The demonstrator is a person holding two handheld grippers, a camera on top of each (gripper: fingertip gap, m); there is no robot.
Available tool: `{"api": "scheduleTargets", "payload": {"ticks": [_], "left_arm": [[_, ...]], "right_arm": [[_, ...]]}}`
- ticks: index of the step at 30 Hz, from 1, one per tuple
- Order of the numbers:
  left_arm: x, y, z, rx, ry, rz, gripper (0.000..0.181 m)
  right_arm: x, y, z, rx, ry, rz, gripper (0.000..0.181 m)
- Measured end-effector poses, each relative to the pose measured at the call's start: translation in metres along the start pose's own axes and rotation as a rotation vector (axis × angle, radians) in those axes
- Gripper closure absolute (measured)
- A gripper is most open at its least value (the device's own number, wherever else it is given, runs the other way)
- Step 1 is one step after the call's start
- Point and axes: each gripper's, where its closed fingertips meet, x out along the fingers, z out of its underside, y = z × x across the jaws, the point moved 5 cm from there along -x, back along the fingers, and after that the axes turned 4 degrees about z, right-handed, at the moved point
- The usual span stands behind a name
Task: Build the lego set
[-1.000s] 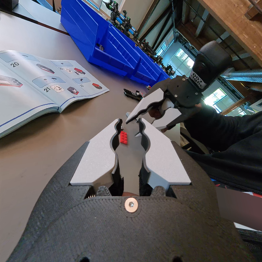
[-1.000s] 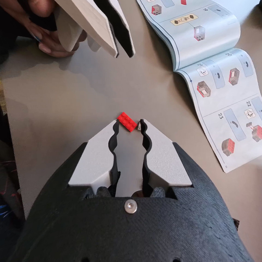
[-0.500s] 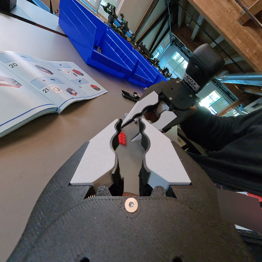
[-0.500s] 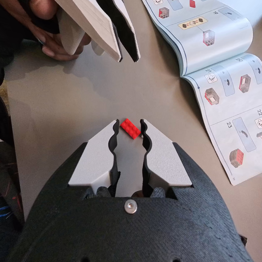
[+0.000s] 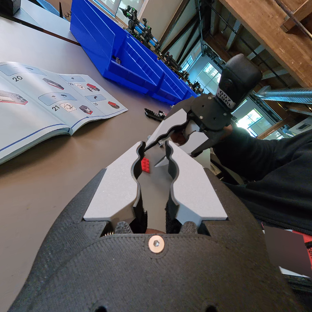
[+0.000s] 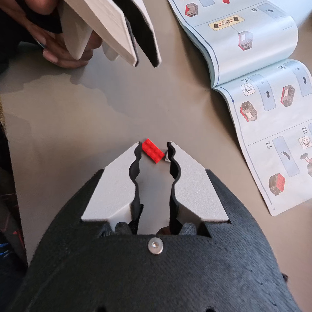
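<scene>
Left gripper (image 5: pixel 154 145) fingers stood apart over the grey table (image 5: pixel 50 177); red plate (image 5: pixel 145 165) lay flat between them, beside the left finger. Right gripper (image 5: pixel 150 156) reached in from the far right, tips straddling the plate's far end. Open instruction booklet (image 5: pixel 42 101) far left, blue bins (image 5: pixel 118 55) beyond.

Right gripper (image 6: pixel 153 145) low centre frame, fingers parted, pointing down at table. Left gripper (image 6: pixel 146 65) upper left of right wrist view, fingers parted, tilted downward.

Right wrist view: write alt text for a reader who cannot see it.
The open right tool points down at a small red Lego plate lying flat on the grey table between its tips. The left tool hangs open at upper left, and an open instruction booklet lies to the right.
</scene>
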Motion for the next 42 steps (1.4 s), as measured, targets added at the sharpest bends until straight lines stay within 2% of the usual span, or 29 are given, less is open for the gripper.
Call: {"api": "scheduleTargets", "payload": {"ticks": [11,16,25,32,42], "left_arm": [[0.001,0.000,0.001,0.004,-0.010,-0.006,0.156],[0.002,0.000,0.001,0.006,-0.016,-0.013,0.156],[0.003,0.000,0.002,0.011,-0.024,-0.020,0.156],[0.002,0.000,0.002,0.007,-0.019,-0.013,0.156],[0.001,0.000,0.002,0.003,-0.017,-0.006,0.156]], "right_arm": [[-0.020,0.031,0.003,0.009,-0.018,0.099,0.151],[-0.013,0.017,0.004,-0.063,-0.047,0.054,0.151],[0.008,-0.003,-0.004,-0.262,-0.126,-0.136,0.150],[0.017,-0.007,0.003,-0.276,-0.214,-0.217,0.151],[0.019,-0.009,0.002,-0.229,-0.195,-0.221,0.162]]}}
